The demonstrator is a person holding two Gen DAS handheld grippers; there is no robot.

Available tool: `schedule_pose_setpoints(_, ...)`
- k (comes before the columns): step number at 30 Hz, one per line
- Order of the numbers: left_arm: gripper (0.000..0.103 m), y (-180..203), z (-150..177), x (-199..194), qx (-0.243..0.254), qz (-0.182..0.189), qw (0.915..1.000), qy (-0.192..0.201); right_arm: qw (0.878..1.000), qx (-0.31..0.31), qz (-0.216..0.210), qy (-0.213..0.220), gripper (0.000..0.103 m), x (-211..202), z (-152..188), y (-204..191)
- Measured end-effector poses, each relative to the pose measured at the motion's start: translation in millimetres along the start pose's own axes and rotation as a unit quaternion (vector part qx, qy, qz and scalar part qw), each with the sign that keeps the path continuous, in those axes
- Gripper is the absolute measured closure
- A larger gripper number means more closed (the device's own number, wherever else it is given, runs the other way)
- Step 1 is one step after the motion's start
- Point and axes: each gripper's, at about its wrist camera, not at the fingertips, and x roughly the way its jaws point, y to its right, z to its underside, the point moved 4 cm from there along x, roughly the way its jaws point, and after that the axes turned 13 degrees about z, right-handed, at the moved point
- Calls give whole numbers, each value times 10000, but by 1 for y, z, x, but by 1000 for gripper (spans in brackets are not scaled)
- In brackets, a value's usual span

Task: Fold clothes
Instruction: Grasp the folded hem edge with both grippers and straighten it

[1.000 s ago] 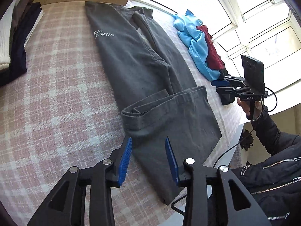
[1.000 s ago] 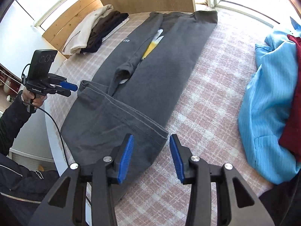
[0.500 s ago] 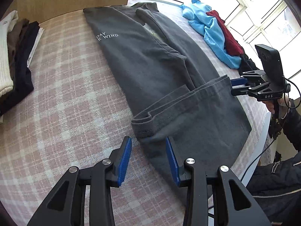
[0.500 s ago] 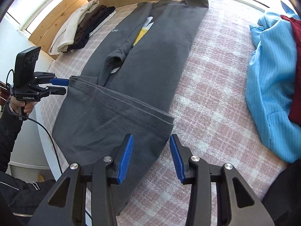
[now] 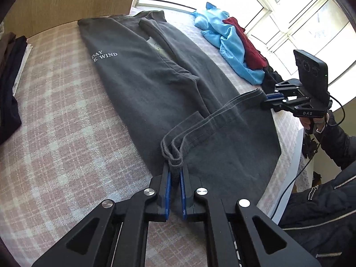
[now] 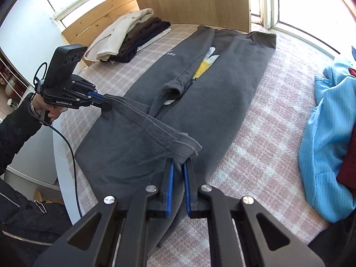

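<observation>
Two grippers, one hem. Dark grey sweatshirt [image 5: 142, 93] lies flat on the pink plaid bed cover [image 5: 55, 146], sleeves folded inward over the body, long axis running away from the person toward the wooden headboard [image 6: 191, 2]. Collar end far, hem [image 5: 200, 124] near.

L gripper [image 5: 175, 173]: jaws closing, hem corner bunched between the blue pads, fabric pinched. R gripper [image 6: 178, 169]: same, jaws closing on the opp. hem corner, cloth gripped between pads. In the left wrist view the R gripper [image 5: 270, 102] sits at the far end of the hem line; hem spans betw. both, slightly raised off the body of the garment.

Key relation: rest of the shirt lies straight ahead of both grippers, along their pointing direction. Judgement: next move prob. carries the hem forward along that axis toward the collar, both hands in parallel, equal reach, neither arm nearer. Risk: uneven travel would skew the fold; tucked sleeve [image 6: 175, 84] could drag.

Elsewhere: folded stack (cream, brown, navy) [image 6: 131, 37] by headboard, well apart; blue garment [image 6: 329, 133] w/ dark red one [image 5: 247, 42] in a heap on the R side, unfolded.
</observation>
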Motion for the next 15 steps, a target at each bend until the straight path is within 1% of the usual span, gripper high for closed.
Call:
schedule_pose_setpoints(2,96,-6,0,4,-70,-28,9999,-106,9992,-85,280,-277,90,9,6,8)
schedule_pose_setpoints(3,92,-8,0,6,-88,-33,9998,-181,9983,-55,369,-443,89,15,9,13)
schedule_pose_setpoints(4,84,-10,0,10,-77,-47,9995,-294,9975,-15,402,-577,89,20,11,18)
schedule_pose_setpoints(6,80,-8,-1,15,34,-114,9991,-411,9977,91,183,-641,85,24,11,21)
schedule_pose_setpoints(7,83,-6,-2,18,95,-152,9988,-455,9980,50,188,-608,76,25,9,20)
schedule_pose_setpoints(8,85,-5,-3,20,157,-189,9985,-499,9982,9,194,-576,71,26,7,19)
schedule_pose_setpoints(9,98,-3,-5,21,218,-208,9983,-501,9983,-36,197,-544,71,27,5,18)
schedule_pose_setpoints(11,98,6,-7,19,371,-179,9978,-515,9988,-82,103,-476,71,29,2,13)
schedule_pose_setpoints(12,98,14,-8,16,457,-84,9977,-494,9990,-87,41,-446,71,29,2,12)
schedule_pose_setpoints(13,98,27,-9,12,573,177,9971,-460,9990,-94,8,-438,71,28,2,11)
schedule_pose_setpoints(15,98,56,-13,2,837,845,9921,-394,9992,-65,-35,-395,71,27,4,13)
